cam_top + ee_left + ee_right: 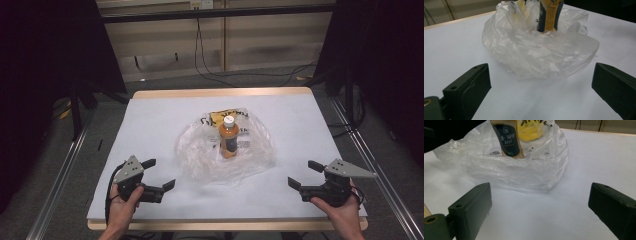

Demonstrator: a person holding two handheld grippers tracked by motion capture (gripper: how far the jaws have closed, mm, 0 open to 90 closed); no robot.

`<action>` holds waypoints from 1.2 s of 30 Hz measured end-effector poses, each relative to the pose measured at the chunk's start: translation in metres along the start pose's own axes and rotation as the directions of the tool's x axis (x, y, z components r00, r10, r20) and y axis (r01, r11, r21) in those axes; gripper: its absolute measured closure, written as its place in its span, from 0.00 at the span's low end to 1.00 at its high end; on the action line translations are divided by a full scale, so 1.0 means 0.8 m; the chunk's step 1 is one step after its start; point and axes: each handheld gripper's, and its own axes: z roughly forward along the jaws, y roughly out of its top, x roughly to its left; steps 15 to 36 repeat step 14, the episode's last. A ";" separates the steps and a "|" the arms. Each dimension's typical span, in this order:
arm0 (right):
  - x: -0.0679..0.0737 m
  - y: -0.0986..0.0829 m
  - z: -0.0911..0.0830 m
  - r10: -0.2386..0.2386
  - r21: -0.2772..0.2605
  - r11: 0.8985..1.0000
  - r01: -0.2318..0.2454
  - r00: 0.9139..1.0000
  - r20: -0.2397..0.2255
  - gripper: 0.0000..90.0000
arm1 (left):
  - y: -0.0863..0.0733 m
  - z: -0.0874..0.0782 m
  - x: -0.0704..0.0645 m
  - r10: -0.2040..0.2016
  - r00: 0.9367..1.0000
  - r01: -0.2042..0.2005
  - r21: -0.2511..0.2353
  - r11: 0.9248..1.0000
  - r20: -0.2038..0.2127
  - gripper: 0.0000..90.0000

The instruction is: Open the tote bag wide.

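An orange drink bottle [229, 137] with a white cap and dark label stands upright inside a crumpled clear plastic bag [225, 150] at the middle of the white table [150, 120]. The bag [536, 52] lies spread open around the bottle [549, 15], with yellow printing at its far side. My left gripper [159, 174] rests near the front left, open, nothing between its jaws. My right gripper [303, 175] rests near the front right, open and empty. Both point toward the bag [519, 167] and stay clear of it. The bottle [507, 140] leans slightly in the right gripper view.
The table has a wooden edge [220, 93] at the far side. Cables [240, 75] lie on the floor beyond it. Dark stands and metal rails [55, 185] flank the table on both sides.
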 end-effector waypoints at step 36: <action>-0.002 -0.014 -0.008 0.030 -0.036 0.999 -0.029 0.999 0.036 0.06 | -0.024 -0.013 0.004 -0.033 0.999 0.032 -0.029 0.999 -0.024 0.02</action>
